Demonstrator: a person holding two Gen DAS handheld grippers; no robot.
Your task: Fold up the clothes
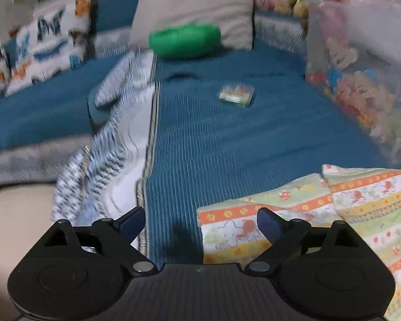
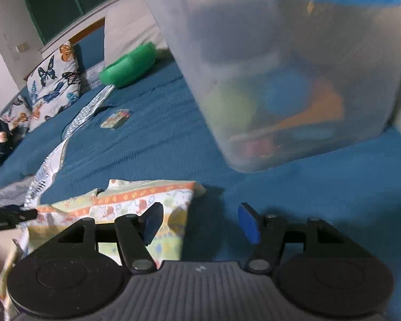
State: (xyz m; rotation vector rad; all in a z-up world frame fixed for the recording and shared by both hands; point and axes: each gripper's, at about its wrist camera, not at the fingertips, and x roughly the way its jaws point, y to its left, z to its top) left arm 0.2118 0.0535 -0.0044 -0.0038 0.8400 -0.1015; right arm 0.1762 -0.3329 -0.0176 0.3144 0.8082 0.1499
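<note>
Both hand-held tongs hang wide open and empty over a bed spread with a ribbed teal bedcover (image 1: 227, 144). The left gripper (image 1: 200, 224) has bare bedcover between its blue-padded fingers (image 1: 270, 226), the right-hand finger lying over the near edge of a printed garment (image 1: 361, 214), contact unclear. The right gripper (image 2: 200, 223) spreads just as wide, its left finger over the same garment's corner and its right finger above plain bedcover. The garment, thin soft cloth banded in orange, yellow and pale green with small cartoon prints, lies loosely folded and rumpled at the bed's near edge. Beside it runs a blue-and-white patterned cloth (image 1: 115, 160), blurred. Farther off sit a small clear plastic packet (image 1: 236, 95), a translucent plastic storage bag (image 2: 294, 80) of colourful items, a plump green cushion (image 1: 184, 40) and butterfly-print pillows (image 2: 53, 83)
</note>
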